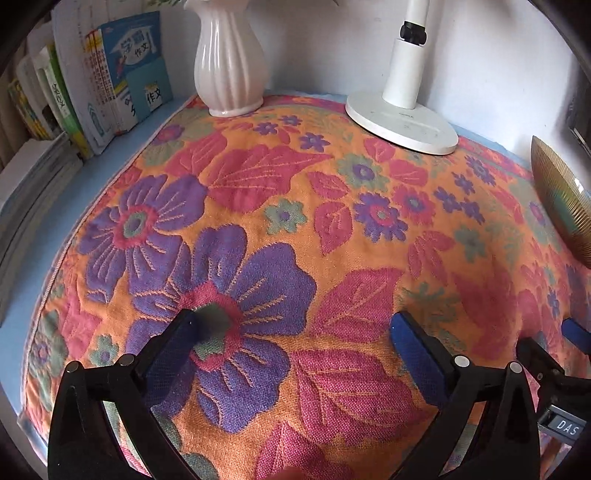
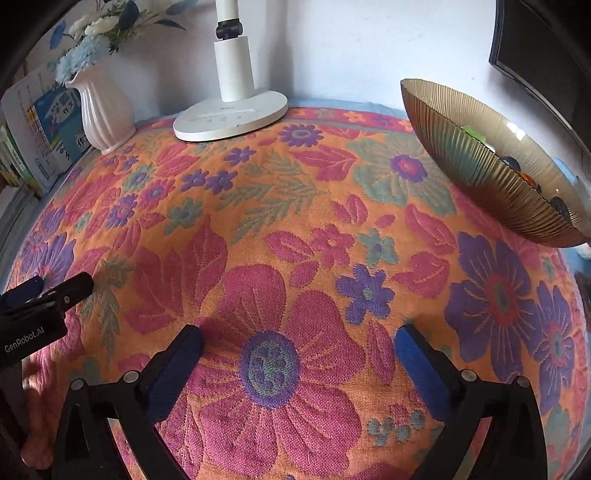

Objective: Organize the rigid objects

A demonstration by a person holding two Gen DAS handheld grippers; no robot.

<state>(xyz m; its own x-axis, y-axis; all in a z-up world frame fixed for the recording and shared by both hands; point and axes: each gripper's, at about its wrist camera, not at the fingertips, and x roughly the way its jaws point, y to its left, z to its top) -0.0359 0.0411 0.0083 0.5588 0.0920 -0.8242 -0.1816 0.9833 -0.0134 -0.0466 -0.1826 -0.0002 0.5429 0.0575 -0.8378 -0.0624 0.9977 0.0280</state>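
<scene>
My left gripper [image 1: 291, 326] is open and empty, low over the floral cloth [image 1: 280, 206]. My right gripper [image 2: 299, 341] is open and empty too, over the same cloth [image 2: 295, 221]. A ribbed amber glass bowl [image 2: 491, 170] stands at the right and holds several small objects, mostly hidden by its rim. Its edge shows in the left wrist view [image 1: 561, 199]. The right gripper's fingers [image 1: 576, 332] show at the left view's right edge. The left gripper [image 2: 44, 291] shows at the right view's left edge.
A white ribbed vase [image 1: 229, 59] with flowers [image 2: 96, 33] and a white desk lamp base [image 1: 402, 122] stand at the back by the wall. Books [image 1: 110, 81] lean at the back left. A dark monitor [image 2: 546, 66] stands at the far right.
</scene>
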